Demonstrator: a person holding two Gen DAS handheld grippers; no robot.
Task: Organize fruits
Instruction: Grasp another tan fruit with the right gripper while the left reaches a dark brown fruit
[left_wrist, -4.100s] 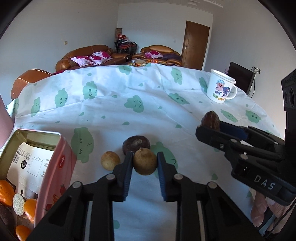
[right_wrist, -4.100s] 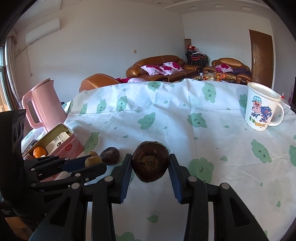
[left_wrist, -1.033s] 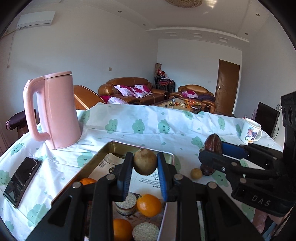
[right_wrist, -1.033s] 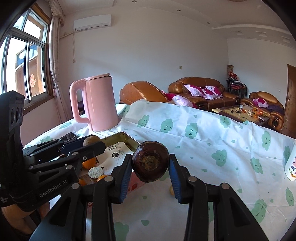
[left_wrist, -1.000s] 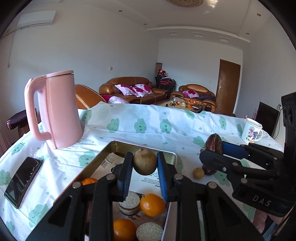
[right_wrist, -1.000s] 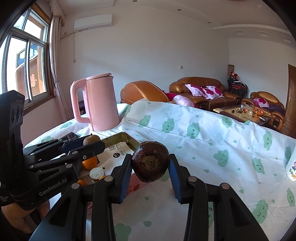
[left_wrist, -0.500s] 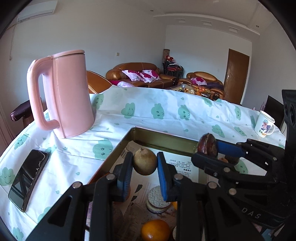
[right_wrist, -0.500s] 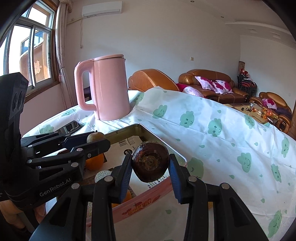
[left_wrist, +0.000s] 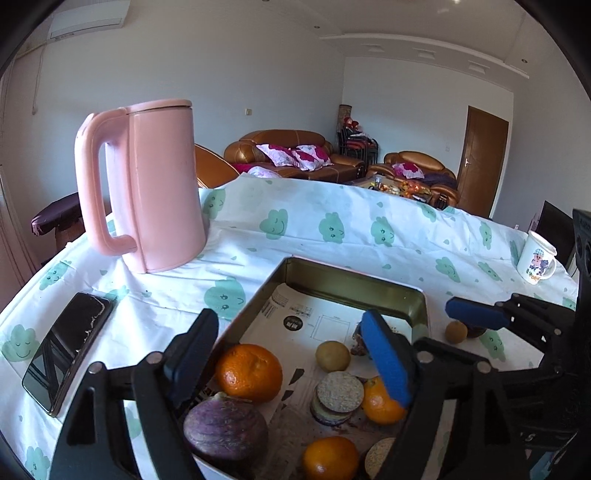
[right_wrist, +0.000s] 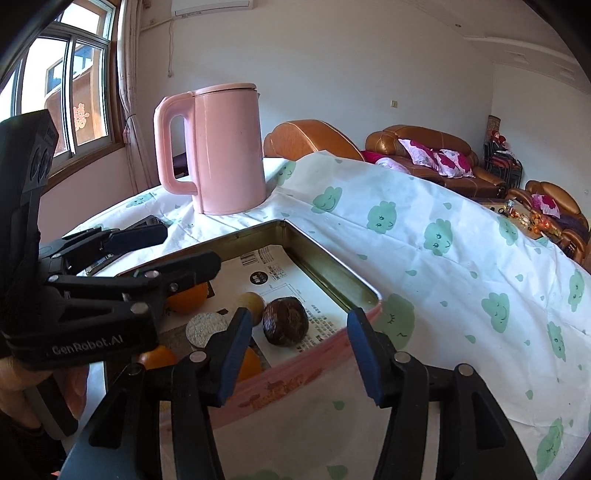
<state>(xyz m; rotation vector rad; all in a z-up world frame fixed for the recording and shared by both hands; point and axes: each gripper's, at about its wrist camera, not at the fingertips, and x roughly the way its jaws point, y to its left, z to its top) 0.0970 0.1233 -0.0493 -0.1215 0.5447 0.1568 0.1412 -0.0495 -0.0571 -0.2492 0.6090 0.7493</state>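
**Both fruits dropped into the tin**

Since half a second earlier, both fruits have left the fingers and lie in the pink tin, on its paper lining. At center frame, the left gripper is opening with nothing between its pads; the right gripper is also opening, empty. Upper left stands the pink kettle. The dark brown fruit touches the small tan fruit. 1 more small fruit sits outside the tin at right.

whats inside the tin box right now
In the tin box: a printed paper liner, oranges, a purple fruit, a small tan fruit, a dark brown fruit, round slices. Gripper fingers hide parts.
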